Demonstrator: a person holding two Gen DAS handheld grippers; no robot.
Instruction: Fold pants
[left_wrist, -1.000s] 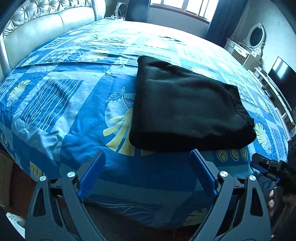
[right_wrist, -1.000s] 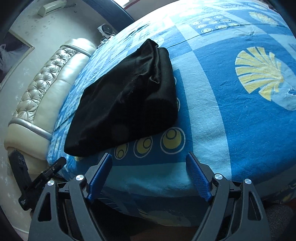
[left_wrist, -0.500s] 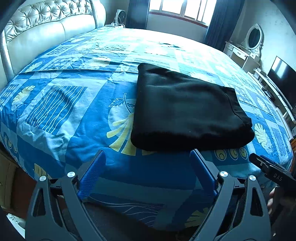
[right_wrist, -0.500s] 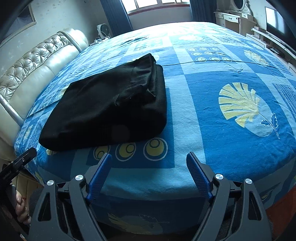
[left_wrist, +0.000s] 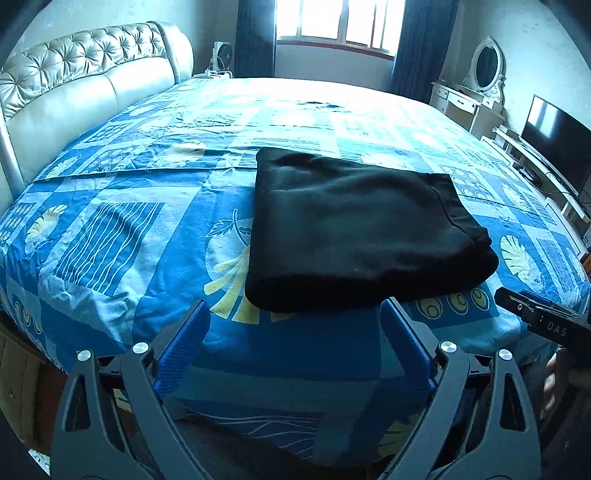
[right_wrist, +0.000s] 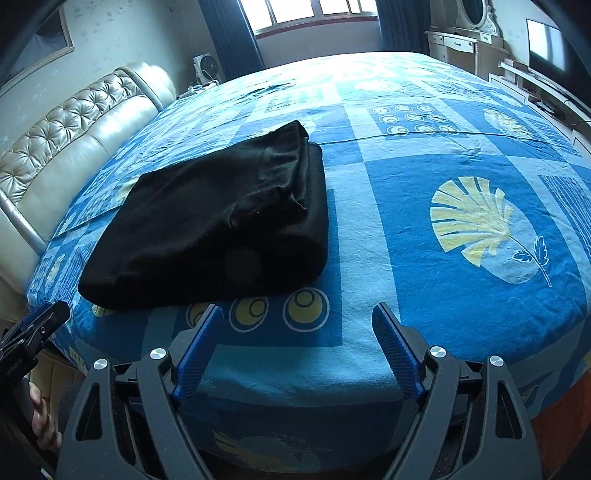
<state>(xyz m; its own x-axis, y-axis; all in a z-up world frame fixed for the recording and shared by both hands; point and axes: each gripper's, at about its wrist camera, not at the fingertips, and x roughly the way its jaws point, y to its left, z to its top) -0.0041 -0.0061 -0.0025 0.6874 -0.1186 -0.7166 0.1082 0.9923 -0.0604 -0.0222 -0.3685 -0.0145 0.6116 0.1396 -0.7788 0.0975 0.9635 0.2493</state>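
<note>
From my left wrist camera, my left gripper (left_wrist: 293, 328) hangs over the near edge of the bed (left_wrist: 110, 229) with its blue pads spread wide and nothing between them. The black pants (left_wrist: 362, 236) lie folded into a thick rectangle on the blue patterned bedspread, just beyond the pad tips and a little to the right of centre; the folded edge faces me and the pads do not touch it. At the right edge I see my right gripper (left_wrist: 535, 314) poking in from the side, near the corner of the bed, with part of my hand (left_wrist: 554, 376) below it. A padded headboard (left_wrist: 74, 85) runs along the left, a window (left_wrist: 332, 22) sits at the far wall, and a television (left_wrist: 557, 144) stands on the right.

From my right wrist camera, my right gripper (right_wrist: 297, 328) also stands spread wide and empty above the near edge of the bed (right_wrist: 443, 325). The pants (right_wrist: 221, 225) lie to the left of centre, beyond the left pad, apart from both pads. Loose cloth edges show along the top of the pile on its right side. My left gripper (right_wrist: 40, 325) shows at the far left edge, beside the corner of the bed.
</note>
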